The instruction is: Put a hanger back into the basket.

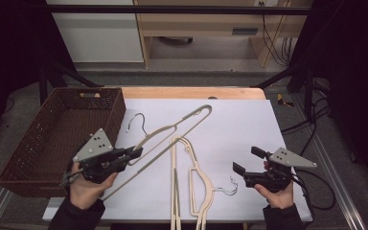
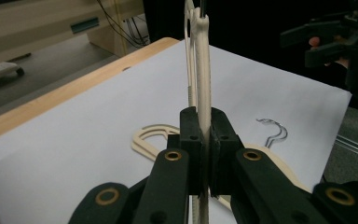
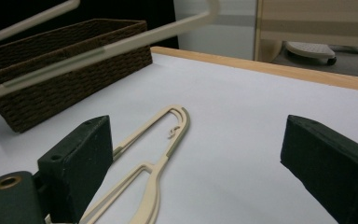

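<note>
Near the bench's left edge we have the left tool clamped on one cream hanger, its pads pinching the thin bar, as the left gripper view shows. That hanger is lifted off the white sheet, its far end pointing toward the bench's back edge, and it hangs just beside the basket. The step in hand, as we judge it, is carrying this hanger to the basket. Toward the right front corner, our right tool stands apart, jaws wide with nothing between them. A second hanger lies flat by the bench's front edge, its metal hook pointing toward the right tool. Next, we likely need to swing the held hanger left over the basket rim and angle it so its length fits inside before we let go. The right tool is well placed to close on the second hanger.
</note>
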A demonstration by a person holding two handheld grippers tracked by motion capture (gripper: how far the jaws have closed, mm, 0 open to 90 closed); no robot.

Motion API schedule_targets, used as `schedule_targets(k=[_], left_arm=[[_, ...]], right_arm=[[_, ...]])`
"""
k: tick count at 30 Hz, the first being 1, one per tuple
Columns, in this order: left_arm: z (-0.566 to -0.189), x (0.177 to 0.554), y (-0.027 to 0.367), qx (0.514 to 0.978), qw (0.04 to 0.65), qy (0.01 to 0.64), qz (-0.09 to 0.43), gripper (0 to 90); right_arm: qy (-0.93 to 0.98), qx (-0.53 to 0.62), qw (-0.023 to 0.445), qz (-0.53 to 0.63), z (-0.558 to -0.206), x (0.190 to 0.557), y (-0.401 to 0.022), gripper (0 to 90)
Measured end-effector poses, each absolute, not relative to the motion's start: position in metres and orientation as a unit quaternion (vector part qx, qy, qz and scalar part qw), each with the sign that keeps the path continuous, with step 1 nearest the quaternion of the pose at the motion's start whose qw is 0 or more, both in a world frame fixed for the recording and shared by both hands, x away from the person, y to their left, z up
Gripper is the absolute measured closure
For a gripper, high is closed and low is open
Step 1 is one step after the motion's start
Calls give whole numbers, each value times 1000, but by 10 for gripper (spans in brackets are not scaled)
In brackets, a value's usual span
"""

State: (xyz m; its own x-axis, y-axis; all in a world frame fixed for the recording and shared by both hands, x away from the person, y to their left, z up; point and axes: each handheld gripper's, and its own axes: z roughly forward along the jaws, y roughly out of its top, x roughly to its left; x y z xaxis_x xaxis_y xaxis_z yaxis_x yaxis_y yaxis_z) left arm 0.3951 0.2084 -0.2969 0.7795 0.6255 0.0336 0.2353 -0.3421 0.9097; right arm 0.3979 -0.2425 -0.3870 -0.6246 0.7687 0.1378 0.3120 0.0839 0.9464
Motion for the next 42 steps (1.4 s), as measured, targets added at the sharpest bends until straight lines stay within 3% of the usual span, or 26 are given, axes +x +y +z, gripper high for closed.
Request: schedule_targets(k=[14,24,42], left_arm=[[-250,430,260,785,495,287,237,862],[-254,464,298,784,470,321,248,862],[-273,493,390,772,435,373,275,861]], right_arm=[[701,397,216,551,-388,398,-248,57],[703,397,216,549,-388,398,-247,49],[705,399,213,546,-389,399,-246,43]])
